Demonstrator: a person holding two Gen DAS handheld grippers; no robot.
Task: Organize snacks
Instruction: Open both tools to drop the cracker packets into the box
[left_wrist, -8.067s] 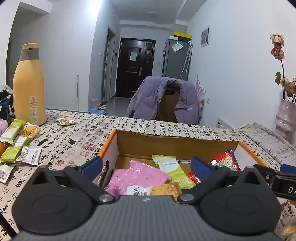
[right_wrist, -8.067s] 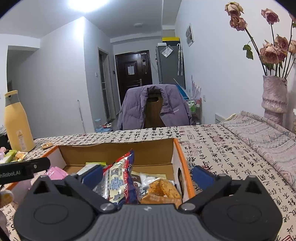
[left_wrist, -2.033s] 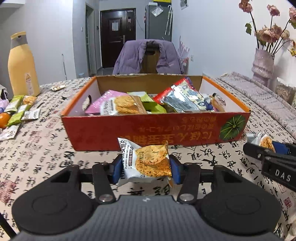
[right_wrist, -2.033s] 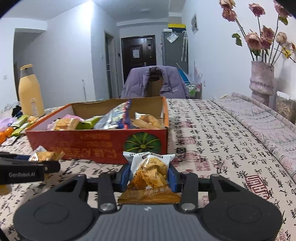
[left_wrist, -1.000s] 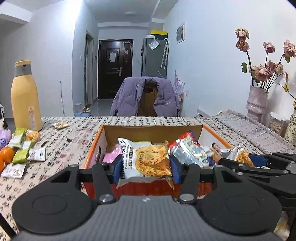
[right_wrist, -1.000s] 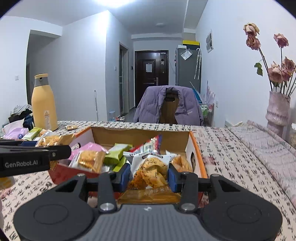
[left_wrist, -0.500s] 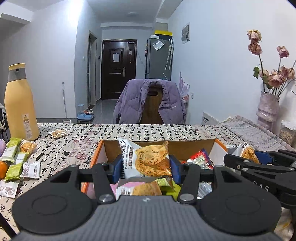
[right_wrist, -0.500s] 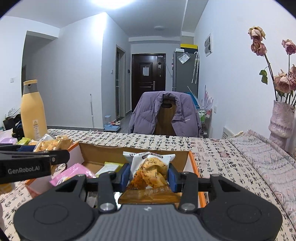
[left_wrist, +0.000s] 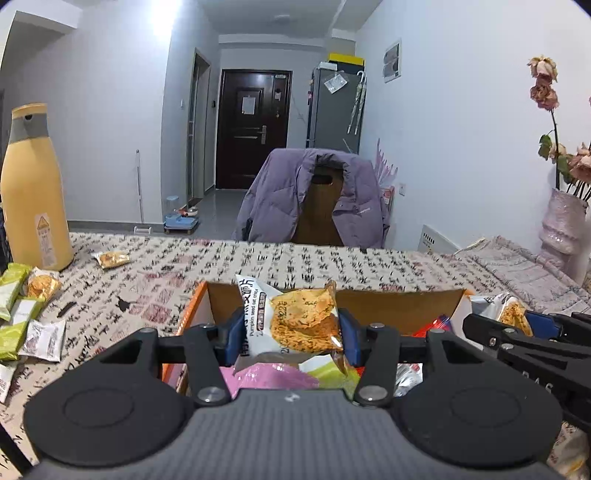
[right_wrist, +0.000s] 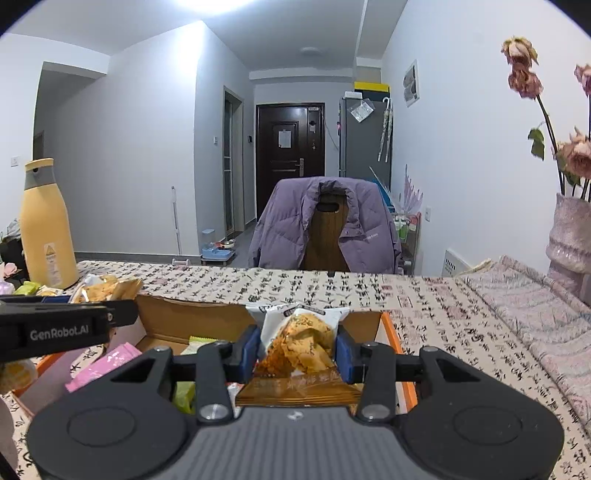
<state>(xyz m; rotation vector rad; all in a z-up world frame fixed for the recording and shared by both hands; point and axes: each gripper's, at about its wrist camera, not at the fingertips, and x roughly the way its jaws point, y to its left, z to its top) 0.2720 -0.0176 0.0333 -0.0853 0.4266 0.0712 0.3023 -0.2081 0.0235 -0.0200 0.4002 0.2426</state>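
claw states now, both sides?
Left claw: shut on white-and-orange pumpkin seed crisp packet.
Right claw: shut on white-and-orange crinkled snack packet.

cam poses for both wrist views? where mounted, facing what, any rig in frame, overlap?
Left wrist: on the left gripper, facing forward over the box toward the door; its fingers clamp a crisp packet; right gripper at right edge.
Right wrist: on the right gripper, same heading; clamps its own snack packet; left gripper at left edge.
Shared: box, yellow bottle, jacketed chair, vase.
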